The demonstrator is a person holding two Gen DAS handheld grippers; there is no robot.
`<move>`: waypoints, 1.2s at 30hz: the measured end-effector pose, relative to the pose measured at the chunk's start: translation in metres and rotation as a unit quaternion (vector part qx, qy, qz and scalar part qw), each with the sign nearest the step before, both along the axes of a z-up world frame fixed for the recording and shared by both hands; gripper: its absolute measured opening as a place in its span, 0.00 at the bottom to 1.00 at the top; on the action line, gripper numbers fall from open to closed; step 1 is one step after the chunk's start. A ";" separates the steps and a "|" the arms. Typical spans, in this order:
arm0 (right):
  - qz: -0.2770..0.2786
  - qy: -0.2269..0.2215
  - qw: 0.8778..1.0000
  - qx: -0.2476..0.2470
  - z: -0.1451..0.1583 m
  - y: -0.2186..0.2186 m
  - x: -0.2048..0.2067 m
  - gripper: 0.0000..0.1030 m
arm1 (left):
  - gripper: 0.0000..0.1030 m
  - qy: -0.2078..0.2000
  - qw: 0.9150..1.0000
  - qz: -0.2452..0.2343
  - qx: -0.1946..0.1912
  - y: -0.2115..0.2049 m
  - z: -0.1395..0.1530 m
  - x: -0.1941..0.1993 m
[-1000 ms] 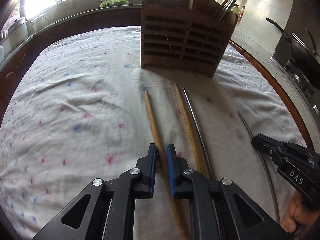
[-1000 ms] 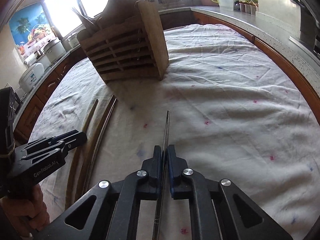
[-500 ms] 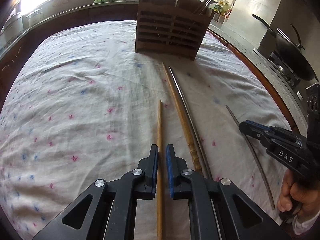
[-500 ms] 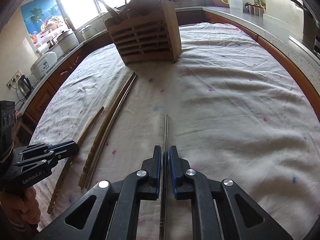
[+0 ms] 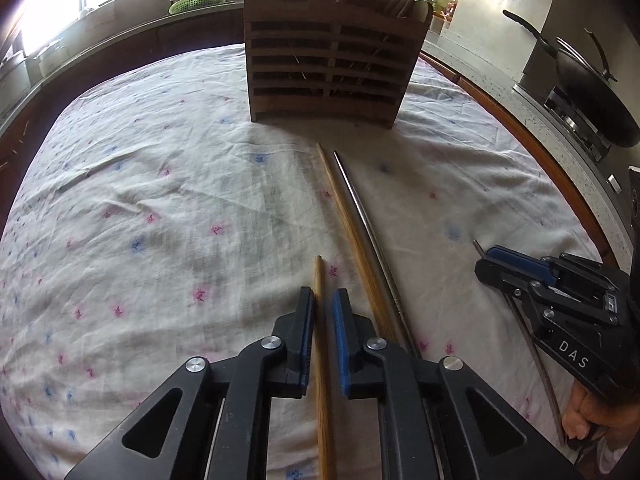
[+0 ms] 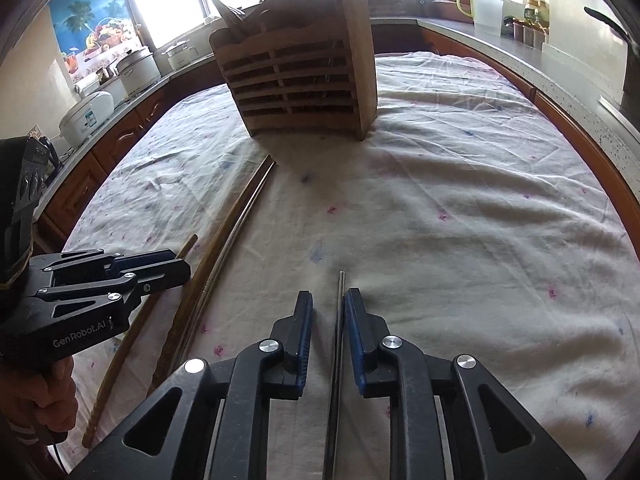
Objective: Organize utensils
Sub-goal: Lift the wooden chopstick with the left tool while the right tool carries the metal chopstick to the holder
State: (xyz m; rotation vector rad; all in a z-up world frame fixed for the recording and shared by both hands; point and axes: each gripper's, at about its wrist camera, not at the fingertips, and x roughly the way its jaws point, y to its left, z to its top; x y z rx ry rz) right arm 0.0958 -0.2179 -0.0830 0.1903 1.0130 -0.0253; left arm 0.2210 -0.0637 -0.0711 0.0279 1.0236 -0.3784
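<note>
Both jaws parted: left hand-held gripper (image 5: 323,304) straddles wooden chopstick (image 5: 320,344); right hand-held gripper (image 6: 329,307) straddles metal chopstick (image 6: 339,320); floral tablecloth (image 6: 460,216), kitchen counters (image 6: 520,52).

Four loose chopsticks counted on the cloth: two wooden chopsticks (image 5: 321,360) (image 5: 352,236) and two metal chopsticks (image 5: 368,232) (image 6: 338,340). One slatted wooden holder (image 5: 332,68) at upper centre of frame. Two grippers (image 5: 320,322) (image 6: 329,320), one per hand.

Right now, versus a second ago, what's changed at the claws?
Both opened: the left claw released the wooden chopstick, the right claw the metal chopstick, and each pokes out less ahead. The utensil holder and loose chopstick pair stayed put.
</note>
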 end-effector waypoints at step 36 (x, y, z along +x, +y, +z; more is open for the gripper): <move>-0.010 -0.200 0.978 0.056 0.165 -0.009 -0.048 0.04 | 0.04 -0.145 0.974 0.035 -0.169 0.123 0.153 -0.123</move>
